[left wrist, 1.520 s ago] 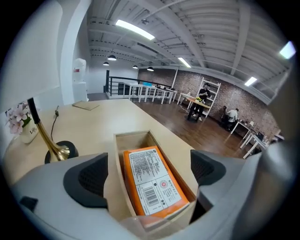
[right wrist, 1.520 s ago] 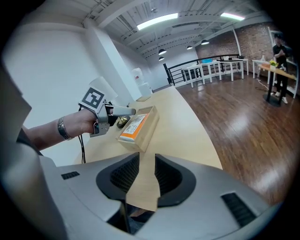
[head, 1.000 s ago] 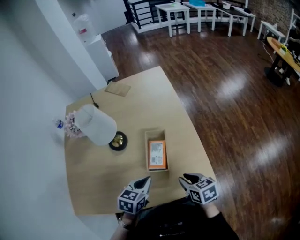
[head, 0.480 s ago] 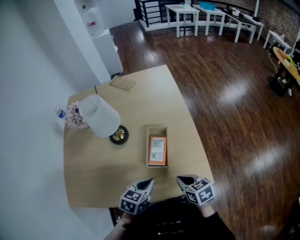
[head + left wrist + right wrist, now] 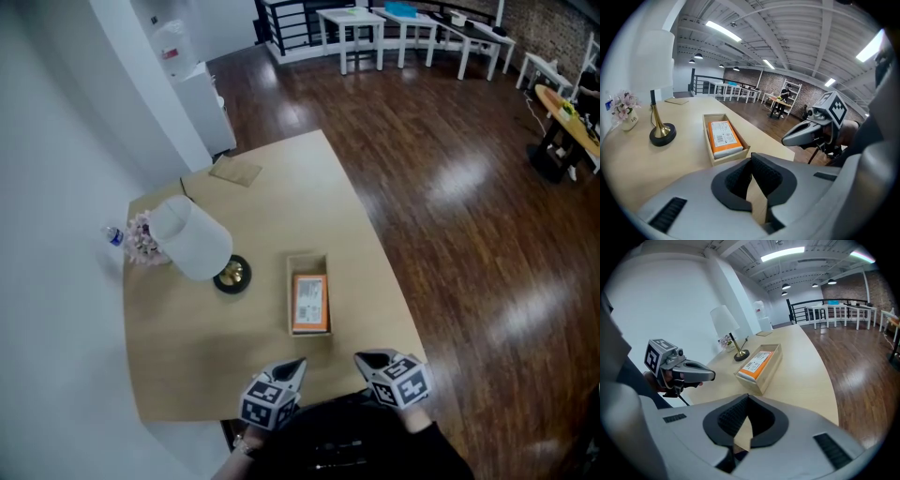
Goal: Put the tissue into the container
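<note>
A shallow wooden box container (image 5: 308, 266) lies in the middle of the tan table (image 5: 281, 206). An orange tissue pack (image 5: 310, 302) with a white label lies flat inside it. My left gripper (image 5: 296, 364) and right gripper (image 5: 362, 358) hover side by side over the table's near edge, short of the box. Both are shut with nothing between the jaws. In the left gripper view the box (image 5: 712, 154) and pack (image 5: 723, 136) lie ahead of the left gripper (image 5: 751, 162), with the right gripper (image 5: 806, 132) alongside. From the right gripper (image 5: 747, 401) the box (image 5: 765, 372) shows ahead too.
A lamp with a white shade (image 5: 192, 239) and brass base (image 5: 232, 275) stands left of the box. Pink flowers (image 5: 142, 239) and a small bottle (image 5: 112, 234) sit by the wall. A tan pad (image 5: 234, 172) lies at the far end. Dark wood floor (image 5: 469, 234) borders the table's right.
The head view has swayed a little. Both grippers stay near the table's front edge, and the pack stays in the box.
</note>
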The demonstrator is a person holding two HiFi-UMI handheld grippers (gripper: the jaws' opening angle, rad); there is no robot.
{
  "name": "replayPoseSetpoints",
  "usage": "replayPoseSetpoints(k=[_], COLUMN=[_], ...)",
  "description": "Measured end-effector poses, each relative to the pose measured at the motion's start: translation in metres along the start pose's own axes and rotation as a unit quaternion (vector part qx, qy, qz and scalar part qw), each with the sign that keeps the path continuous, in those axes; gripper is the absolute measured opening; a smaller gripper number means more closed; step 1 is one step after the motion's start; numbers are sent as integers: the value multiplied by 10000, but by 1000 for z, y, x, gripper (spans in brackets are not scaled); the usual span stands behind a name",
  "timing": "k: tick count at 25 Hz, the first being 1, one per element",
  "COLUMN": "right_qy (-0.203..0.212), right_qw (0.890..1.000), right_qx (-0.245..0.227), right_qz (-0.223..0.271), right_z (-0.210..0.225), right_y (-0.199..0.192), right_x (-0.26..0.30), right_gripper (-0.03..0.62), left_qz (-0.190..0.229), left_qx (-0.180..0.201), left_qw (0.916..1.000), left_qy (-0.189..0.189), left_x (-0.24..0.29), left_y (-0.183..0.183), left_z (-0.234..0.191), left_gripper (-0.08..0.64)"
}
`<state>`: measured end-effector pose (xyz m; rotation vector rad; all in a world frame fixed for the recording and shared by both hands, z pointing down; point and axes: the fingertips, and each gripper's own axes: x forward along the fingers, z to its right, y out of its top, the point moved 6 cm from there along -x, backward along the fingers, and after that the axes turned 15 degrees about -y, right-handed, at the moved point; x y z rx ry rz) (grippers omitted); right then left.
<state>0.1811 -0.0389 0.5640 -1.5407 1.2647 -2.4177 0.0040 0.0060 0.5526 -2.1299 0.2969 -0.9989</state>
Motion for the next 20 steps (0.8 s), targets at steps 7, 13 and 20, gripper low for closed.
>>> replayPoseSetpoints(k=[7,13,20], right_qy=[65,103,73], right_qw=[10000,9999,10000], right_qx=[1,22,4], right_qz=[12,7,28], right_z=[-3,-5,-8], right_y=[-2,-2,-1], right_x=[2,1,1], right_gripper=[0,0,0], left_qz=[-65,-86,-88], left_qx=[28,15,42], left_qw=[10000,10000,10000], left_qy=[-27,1,8], left_x=[1,-2,-4], left_y=[-1,-1,-2], left_z=[0,0,-2], left_gripper=[0,0,0])
